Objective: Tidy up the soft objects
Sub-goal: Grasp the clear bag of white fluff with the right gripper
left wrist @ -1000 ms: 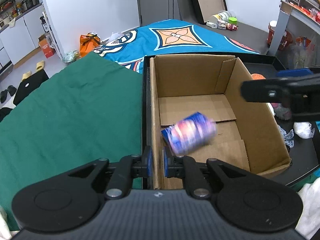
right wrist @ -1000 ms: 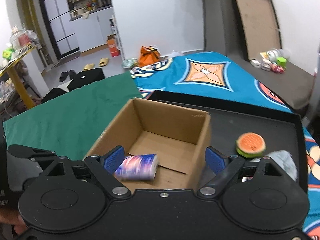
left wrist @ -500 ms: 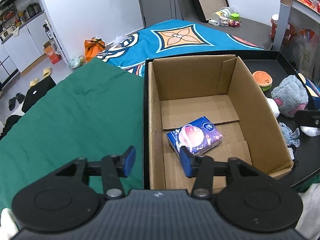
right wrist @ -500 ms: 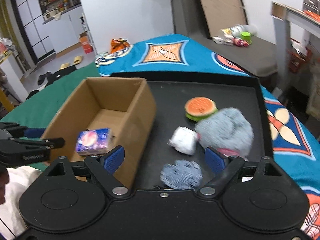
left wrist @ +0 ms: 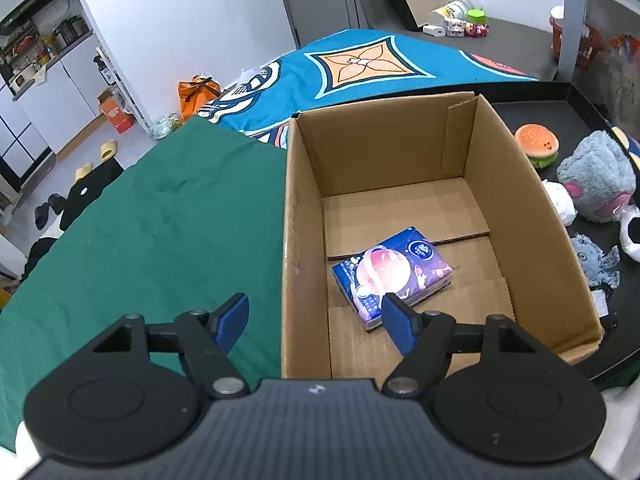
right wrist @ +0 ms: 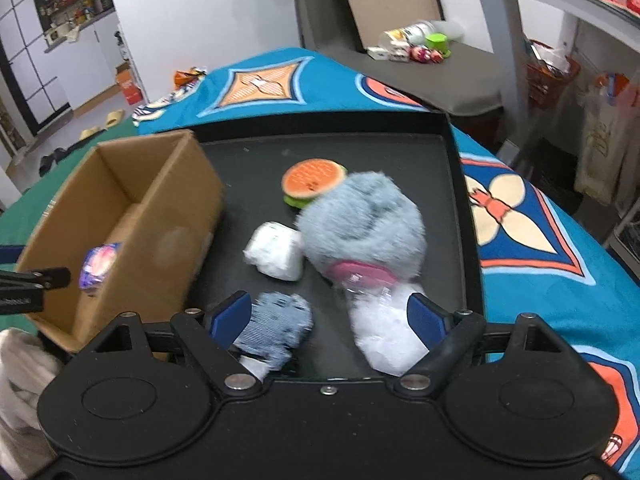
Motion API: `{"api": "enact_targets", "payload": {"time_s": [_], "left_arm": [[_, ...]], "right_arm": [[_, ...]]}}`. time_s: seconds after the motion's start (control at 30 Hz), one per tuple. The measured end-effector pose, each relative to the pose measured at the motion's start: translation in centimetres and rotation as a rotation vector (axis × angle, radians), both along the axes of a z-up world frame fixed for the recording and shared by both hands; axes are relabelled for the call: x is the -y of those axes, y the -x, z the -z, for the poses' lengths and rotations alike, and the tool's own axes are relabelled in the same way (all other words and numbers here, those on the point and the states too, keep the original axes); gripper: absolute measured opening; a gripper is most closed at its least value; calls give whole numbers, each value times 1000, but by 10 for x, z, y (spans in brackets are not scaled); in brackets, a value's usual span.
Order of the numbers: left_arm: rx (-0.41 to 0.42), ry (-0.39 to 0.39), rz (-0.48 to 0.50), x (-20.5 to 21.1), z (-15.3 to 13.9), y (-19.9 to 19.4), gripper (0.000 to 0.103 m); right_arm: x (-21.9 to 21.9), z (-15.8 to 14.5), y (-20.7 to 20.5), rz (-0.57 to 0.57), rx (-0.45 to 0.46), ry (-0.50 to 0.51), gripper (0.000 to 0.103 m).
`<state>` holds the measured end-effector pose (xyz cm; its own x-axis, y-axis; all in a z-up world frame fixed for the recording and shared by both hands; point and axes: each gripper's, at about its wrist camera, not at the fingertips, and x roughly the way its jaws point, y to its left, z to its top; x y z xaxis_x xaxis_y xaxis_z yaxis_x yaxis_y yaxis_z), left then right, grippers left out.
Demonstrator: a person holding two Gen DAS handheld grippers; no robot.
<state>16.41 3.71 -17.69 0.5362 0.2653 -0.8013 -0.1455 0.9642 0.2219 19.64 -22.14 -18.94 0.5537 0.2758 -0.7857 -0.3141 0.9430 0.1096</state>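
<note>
Cardboard box [left wrist: 516, 216], open-topped, is set on a black tray [right wrist: 456, 216], with a green cloth [left wrist: 160, 232] laid beside it. One tissue pack [left wrist: 394, 276], blue with a pink print, is found lying flat on the box floor toward the near end, free of any grip. Left gripper [left wrist: 316, 322] is held above the near wall of the box; its jaws are opening, with nothing clamped between them, and the pack is seen just beyond the right fingertip [left wrist: 396, 320], while the other fingertip is placed outside the box over the cloth. Right gripper [right wrist: 330, 322] is poised over the near part of the tray, jaws wide and closing, with no pad pressed on anything. A blue-and-white knitted item [right wrist: 276, 330] is seen just beside its left finger [right wrist: 232, 318], and a white fluffy item [right wrist: 384, 334] just inside its right finger; contact cannot be judged, the view being blurred. Further back on the tray are listed a grey plush toy [right wrist: 362, 226], a white bundle [right wrist: 276, 254] and a burger-shaped toy [right wrist: 312, 180], the three close together.
</note>
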Motion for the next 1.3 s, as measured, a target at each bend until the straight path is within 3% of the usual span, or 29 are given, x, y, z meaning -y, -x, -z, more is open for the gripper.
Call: {"api": "enact_targets", "payload": {"time_s": [0.37,0.53,0.67,0.73,1.3], "left_arm": [[-19,-13,-4,6,4,-12,73],[-22,-30,1,9,3,-14,73],[-28,-40,1,10,4,-15,73],[-28,-44,-1,11,4,-14,73],[-23,-46,3,3,2,-9,73]], "right_arm": [[15,36,-14,44,-84,29,74],[13,50,-17,46,-83,82,58],[9,51,-14,17,-58,144,51],[10,48,-14,14,-59,152,40],[13,15,-4,31,-15,71,35]]}}
